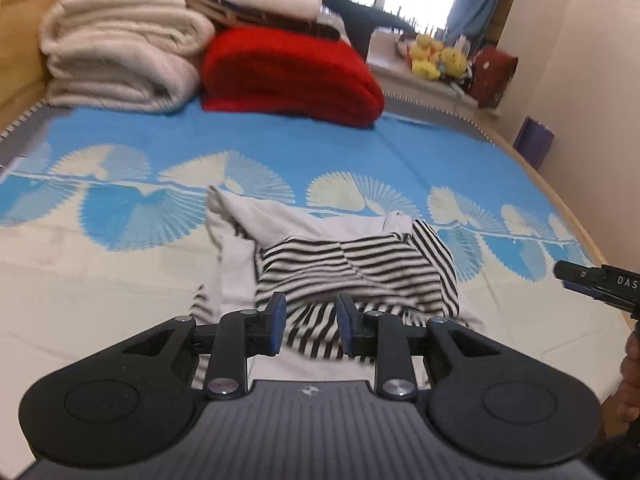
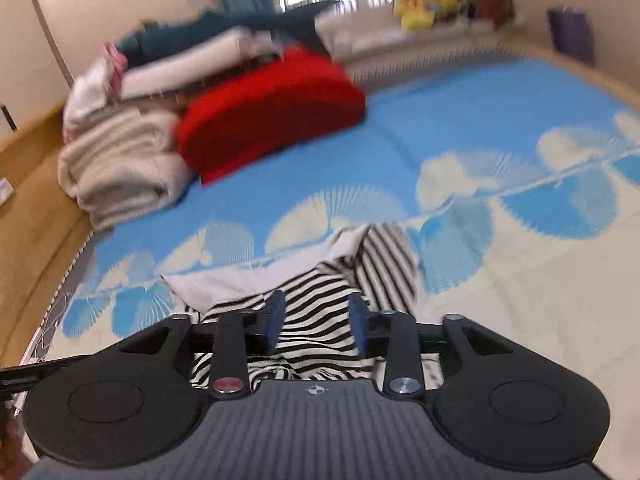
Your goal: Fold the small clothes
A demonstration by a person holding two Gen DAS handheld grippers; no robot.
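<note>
A small black-and-white striped garment with plain white parts (image 1: 352, 264) lies crumpled on the bed; it also shows in the right wrist view (image 2: 320, 300). My left gripper (image 1: 310, 322) is open, its blue pads just above the near striped edge, holding nothing. My right gripper (image 2: 316, 322) is open over the striped cloth, holding nothing. The right gripper's tip (image 1: 592, 278) shows at the right edge of the left wrist view, apart from the garment.
The bed has a blue and cream fan-pattern cover (image 1: 120, 280). At its far end lie folded cream blankets (image 1: 116, 60) and a red blanket (image 1: 288, 76). Yellow plush toys (image 1: 436, 58) sit on the windowsill. A wall runs along the right (image 1: 580, 80).
</note>
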